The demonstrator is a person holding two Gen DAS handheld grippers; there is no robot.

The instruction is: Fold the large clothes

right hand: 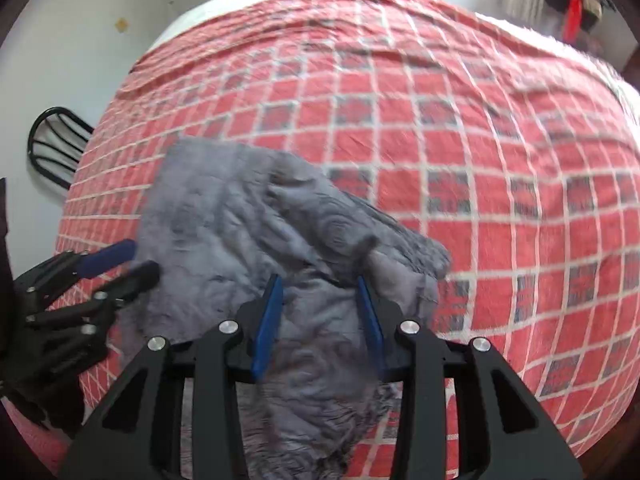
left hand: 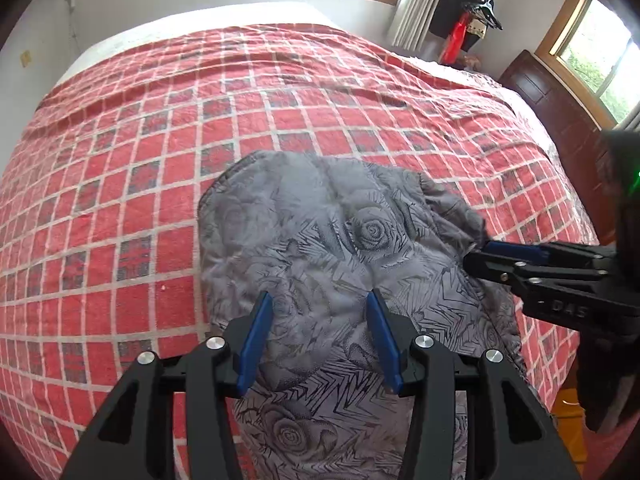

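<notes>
The left gripper hangs open over the grey rose-print garment, bunched at the near edge of the red checked bed. The right gripper looks open too, though blurry. Folding seems barely begun.

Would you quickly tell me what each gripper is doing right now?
Left gripper: open above the grey garment, holding nothing.
Right gripper: open, nothing gripped.

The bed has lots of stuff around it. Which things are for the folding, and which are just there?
For the folding:
grey rose-print garment
left gripper
right gripper
red checked bedspread

Just there:
black chair
coat rack
dark wooden cabinet
</notes>
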